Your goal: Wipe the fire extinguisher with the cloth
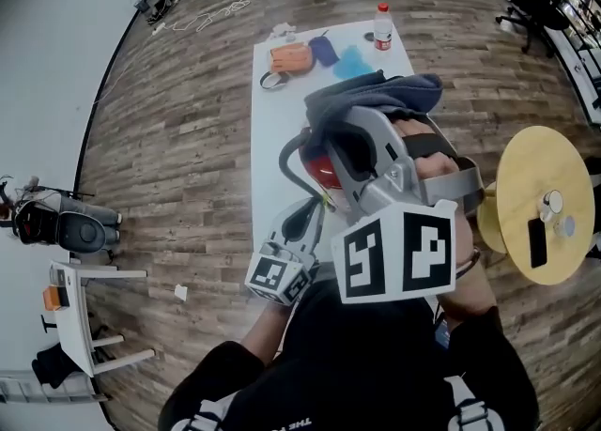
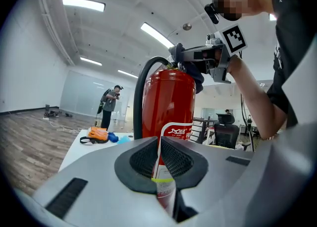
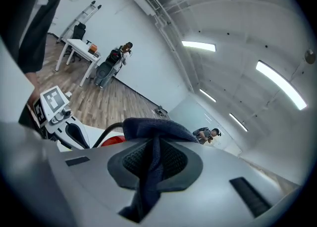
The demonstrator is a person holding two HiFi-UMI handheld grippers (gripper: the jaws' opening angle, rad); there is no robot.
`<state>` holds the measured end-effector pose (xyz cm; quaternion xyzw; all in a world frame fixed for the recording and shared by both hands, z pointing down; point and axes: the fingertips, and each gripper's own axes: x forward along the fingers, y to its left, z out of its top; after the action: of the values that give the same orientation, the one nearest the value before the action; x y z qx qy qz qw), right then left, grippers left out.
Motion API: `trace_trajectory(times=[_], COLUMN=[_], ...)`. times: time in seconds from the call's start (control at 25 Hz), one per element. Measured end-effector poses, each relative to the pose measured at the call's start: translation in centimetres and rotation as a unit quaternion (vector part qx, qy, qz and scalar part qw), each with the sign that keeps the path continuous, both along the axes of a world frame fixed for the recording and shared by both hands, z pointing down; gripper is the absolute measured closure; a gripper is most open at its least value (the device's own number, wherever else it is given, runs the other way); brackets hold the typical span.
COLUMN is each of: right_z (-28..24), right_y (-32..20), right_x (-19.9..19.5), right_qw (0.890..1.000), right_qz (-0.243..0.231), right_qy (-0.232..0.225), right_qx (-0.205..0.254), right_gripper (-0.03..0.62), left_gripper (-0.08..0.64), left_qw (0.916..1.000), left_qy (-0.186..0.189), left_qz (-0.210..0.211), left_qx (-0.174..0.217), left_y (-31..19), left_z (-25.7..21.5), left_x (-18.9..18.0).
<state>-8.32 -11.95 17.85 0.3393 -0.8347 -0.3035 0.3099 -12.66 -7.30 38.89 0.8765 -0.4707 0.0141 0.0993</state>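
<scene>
A red fire extinguisher (image 1: 319, 169) with a black hose (image 1: 285, 159) stands upright on the white table (image 1: 272, 129). A dark blue cloth (image 1: 376, 96) is draped over its top. My right gripper (image 1: 362, 143) is shut on that cloth (image 3: 158, 128) and holds it against the extinguisher's head; its jaws (image 3: 154, 144) pinch a fold that hangs down between them. My left gripper (image 1: 305, 223) sits low by the extinguisher's base with its jaws together (image 2: 159, 142). The red body (image 2: 168, 107) and its white label rise just beyond them. I see nothing held between the left jaws.
At the table's far end lie an orange item (image 1: 289, 56), blue cloths (image 1: 324, 49) and a bottle (image 1: 382, 27). A round yellow side table (image 1: 545, 204) stands at the right, a white desk (image 1: 80, 312) at the left. A person (image 2: 108, 105) stands beyond the table.
</scene>
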Motion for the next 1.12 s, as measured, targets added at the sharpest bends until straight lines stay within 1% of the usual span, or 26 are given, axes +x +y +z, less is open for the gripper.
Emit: trace_trajectory(times=[0.08,0.16,0.28,0.36,0.4,0.48,0.6,0.64,0.68,0.76,0.8,0.92,1.04,1.12], right_z=[-0.3,-1.2,-2.5,-3.1,-3.1,-2.5,-0.2,0.3,0.4,-0.2,-0.7,-2.6,-4.1,-4.1], right_y=[-0.4,-1.2,-2.5,-3.0,-3.1,-2.7,-1.1,-0.8,-0.8,-1.2,-1.5,-3.2,-4.5,-4.6], right_x=[0.7,2.2,4.9,6.1,6.2,4.8,0.1,-0.9,-1.2,-0.4,0.6,4.5,7.6,9.3], right_qw=[1.0,0.999,0.994,0.991,0.991,0.994,0.999,0.999,0.999,0.999,0.999,0.994,0.983,0.971], right_qz=[0.007,0.03,0.068,0.089,0.098,0.098,0.046,0.035,0.03,0.032,0.04,0.088,0.106,0.117], right_qy=[-0.01,-0.039,-0.081,-0.096,-0.09,-0.053,0.021,0.036,0.038,0.011,-0.006,-0.054,-0.143,-0.206], right_qx=[-0.006,-0.008,0.004,0.012,0.015,0.022,0.015,0.016,0.016,0.008,0.006,0.023,0.043,0.039], right_gripper=[0.555,0.555,0.555,0.555,0.555,0.555,0.555,0.555,0.555,0.555,0.555,0.555,0.555,0.555], left_gripper=[0.525,0.525,0.525,0.525,0.525,0.525,0.525,0.525,0.525,0.525,0.525,0.525,0.525,0.525], left_qw=[1.0,1.0,1.0,1.0,1.0,1.0,0.9999,1.0,1.0,1.0,0.9999,0.9999,0.9999,0.9999], left_qy=[0.003,0.005,0.004,0.003,0.001,0.0,0.001,0.001,0.001,0.005,0.008,0.01,0.007,0.008], left_qz=[0.001,0.001,0.002,0.002,0.002,0.005,0.008,0.008,0.008,0.007,0.006,0.002,-0.004,-0.007], left_qx=[-0.001,0.0,0.001,-0.001,-0.002,-0.006,-0.007,-0.005,-0.003,-0.005,-0.006,-0.007,-0.011,-0.013], left_y=[0.0,0.0,0.1,0.3,0.4,0.5,0.6,0.6,0.6,0.6,0.6,0.7,0.6,0.6], left_z=[-0.1,-0.3,-0.3,-0.2,-0.1,0.2,0.5,0.4,0.4,0.1,0.0,-0.2,0.2,0.4], left_x=[0.3,0.3,0.4,0.4,0.3,0.5,0.8,0.9,0.9,0.9,0.9,0.7,0.1,-0.2])
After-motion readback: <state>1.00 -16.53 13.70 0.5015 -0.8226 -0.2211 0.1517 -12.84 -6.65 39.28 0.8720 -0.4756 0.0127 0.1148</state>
